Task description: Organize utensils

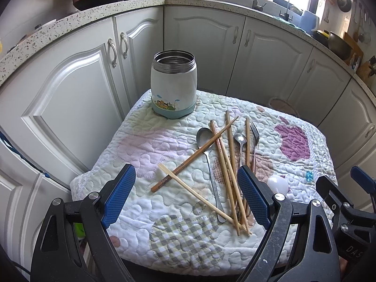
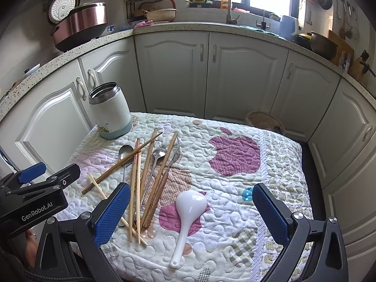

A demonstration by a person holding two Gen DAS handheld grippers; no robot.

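Observation:
A white jar with a steel rim (image 1: 174,84) (image 2: 110,110) stands open and upright at the far left of the quilted pad (image 1: 145,145) (image 2: 235,211). Several wooden chopsticks (image 1: 225,164) (image 2: 143,178), two metal spoons (image 1: 206,145) (image 2: 125,152) and a fork (image 1: 255,134) lie in a loose crossed pile mid-pad. A white rice paddle (image 2: 188,209) (image 1: 277,184) lies to their right. My left gripper (image 1: 186,181) hovers open over the pile's near end. My right gripper (image 2: 191,197) is open, above and around the paddle.
White kitchen cabinets (image 2: 171,70) and a speckled countertop (image 1: 70,21) curve round behind the pad. A rice cooker (image 2: 80,23), baskets and a sink tap (image 2: 225,2) sit on the counter. A woven basket (image 2: 265,119) stands on the floor behind the pad. A small blue bead (image 2: 246,193) lies on the quilt.

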